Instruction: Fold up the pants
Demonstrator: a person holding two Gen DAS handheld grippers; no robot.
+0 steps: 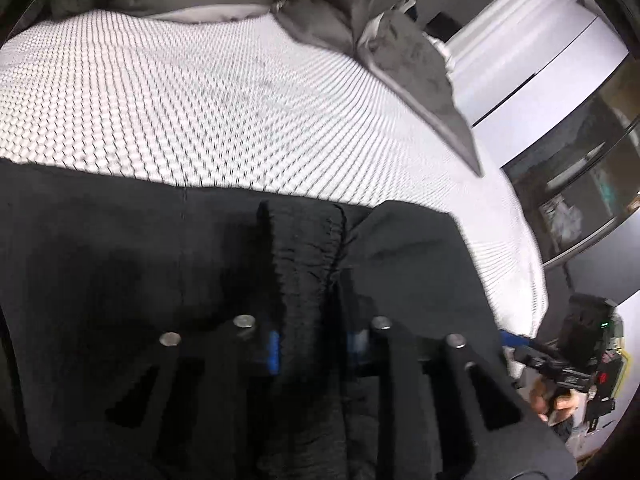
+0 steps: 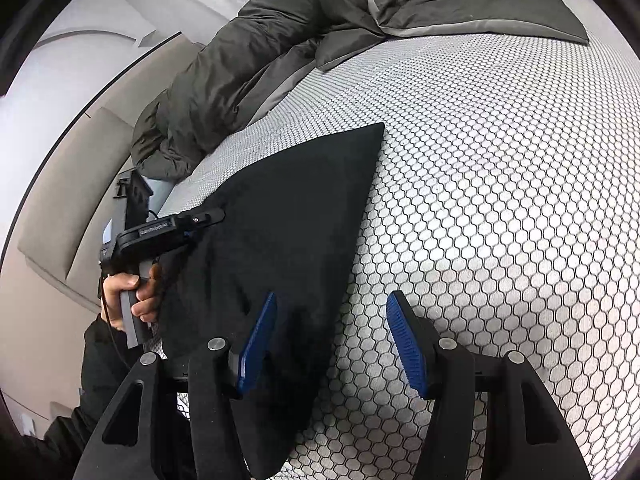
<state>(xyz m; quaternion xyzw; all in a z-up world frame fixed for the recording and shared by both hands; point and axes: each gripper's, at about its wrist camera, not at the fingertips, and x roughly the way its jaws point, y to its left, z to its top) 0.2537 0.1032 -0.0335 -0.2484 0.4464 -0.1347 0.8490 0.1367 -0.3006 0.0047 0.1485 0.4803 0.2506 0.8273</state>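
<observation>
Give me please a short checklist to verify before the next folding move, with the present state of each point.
1. Left claw grips the pants: ok, dark fabric is bunched between its fingers.
2. Right claw is open: ok, fingers apart, nothing between them.
3. Right claw is over the pants edge: ok, one finger over the fabric, the other over the mattress.
4. Far pants corner lies flat: ok.
5. Duvet is apart from the pants: ok.
6. Layers under the left claw are aligned: cannot tell, the fabric hides them.
</observation>
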